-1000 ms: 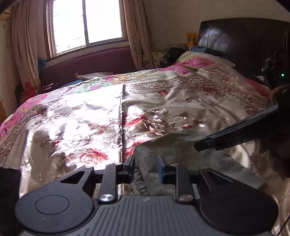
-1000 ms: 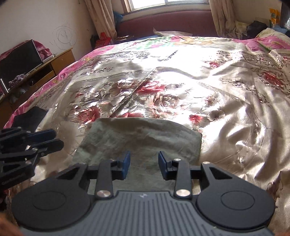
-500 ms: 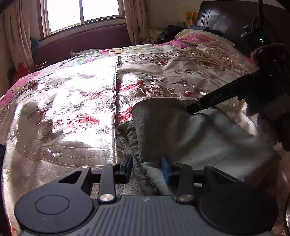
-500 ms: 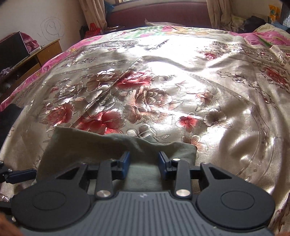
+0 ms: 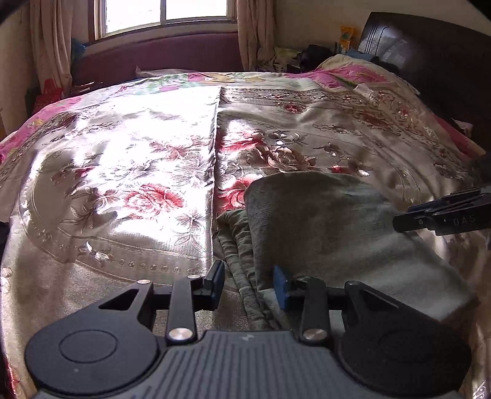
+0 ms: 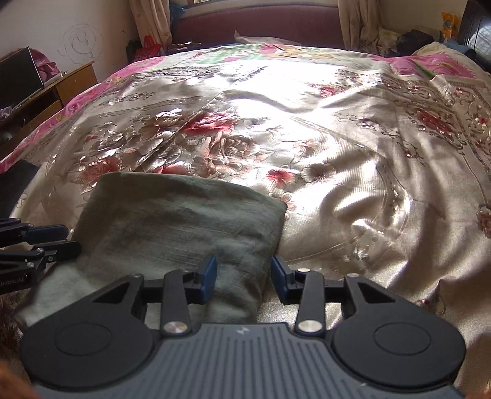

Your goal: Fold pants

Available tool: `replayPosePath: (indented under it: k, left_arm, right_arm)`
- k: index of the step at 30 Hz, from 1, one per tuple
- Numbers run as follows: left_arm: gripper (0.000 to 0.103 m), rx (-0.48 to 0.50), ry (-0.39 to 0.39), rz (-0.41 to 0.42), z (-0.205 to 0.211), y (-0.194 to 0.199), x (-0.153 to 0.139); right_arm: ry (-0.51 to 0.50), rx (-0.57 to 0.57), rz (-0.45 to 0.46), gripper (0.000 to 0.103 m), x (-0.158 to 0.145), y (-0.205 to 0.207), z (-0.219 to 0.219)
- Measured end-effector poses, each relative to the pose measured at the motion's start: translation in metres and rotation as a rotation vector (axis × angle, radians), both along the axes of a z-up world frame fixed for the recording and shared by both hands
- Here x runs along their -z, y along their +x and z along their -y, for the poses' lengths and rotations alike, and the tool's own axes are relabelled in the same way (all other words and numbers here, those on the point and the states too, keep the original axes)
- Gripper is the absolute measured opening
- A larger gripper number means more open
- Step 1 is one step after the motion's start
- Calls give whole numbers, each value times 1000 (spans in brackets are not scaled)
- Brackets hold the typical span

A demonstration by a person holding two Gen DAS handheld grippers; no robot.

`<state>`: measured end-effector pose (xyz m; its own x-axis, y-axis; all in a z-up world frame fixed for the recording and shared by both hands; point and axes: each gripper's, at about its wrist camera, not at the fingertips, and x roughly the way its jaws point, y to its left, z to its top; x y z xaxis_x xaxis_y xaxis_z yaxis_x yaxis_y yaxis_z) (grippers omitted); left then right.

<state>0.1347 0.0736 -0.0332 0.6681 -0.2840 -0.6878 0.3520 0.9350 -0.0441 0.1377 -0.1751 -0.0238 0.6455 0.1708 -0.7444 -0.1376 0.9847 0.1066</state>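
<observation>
A wide bed covered in a shiny cream satin bedspread embroidered with red and pink flowers (image 6: 353, 159) fills the room, sunlight glaring off its middle. Behind it, a bright window with a pale frame (image 5: 165, 13) sits above a long maroon padded ledge (image 5: 159, 52), flanked by beige patterned curtains (image 5: 254, 33). A dark wooden headboard (image 5: 429, 52) stands at the right. Against the off-white wall with a scribbled spiral (image 6: 81, 38) stands a low brown wooden cabinet (image 6: 61, 89).
</observation>
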Motion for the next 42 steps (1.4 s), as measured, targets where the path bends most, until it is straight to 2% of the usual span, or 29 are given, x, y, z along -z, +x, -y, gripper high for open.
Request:
replayPosePath:
  k: [4, 11, 13, 18, 20, 24, 27, 30, 36, 42]
  left_arm:
    - [52, 14, 28, -2, 2, -1, 2]
    - [59, 49, 78, -16, -6, -10, 0]
    - [60, 45, 66, -28, -12, -13, -3]
    - [60, 39, -67, -72, -25, -6, -15]
    - [60, 38, -72, -78, -23, 0, -11]
    - [60, 36, -66, -107, -17, 7, 3]
    - [60, 39, -71, -90, -15, 4, 1]
    - [60, 81, -92, -76, -15, -5, -6]
    - [61, 88, -74, -120, -8, 0, 6]
    - [62, 82, -145, -165, -12, 11, 8]
  right_arm:
    - [20, 12, -21, 42, 5, -7, 8]
    - [192, 57, -93, 43, 18, -17, 35]
    - [238, 65, -102, 44, 19, -19, 41]
    - [402, 30, -159, 45, 20, -17, 51]
    - [445, 8, -178, 46, 22, -15, 50]
    - [425, -5, -192, 46, 28, -10, 44]
    - [454, -5, -197, 47, 32, -9, 46]
    - [463, -25, -201, 47, 30, -11, 50]
    - [453, -40, -188, 48, 33, -11, 44]
    - [498, -59, -191, 48, 35, -14, 53]
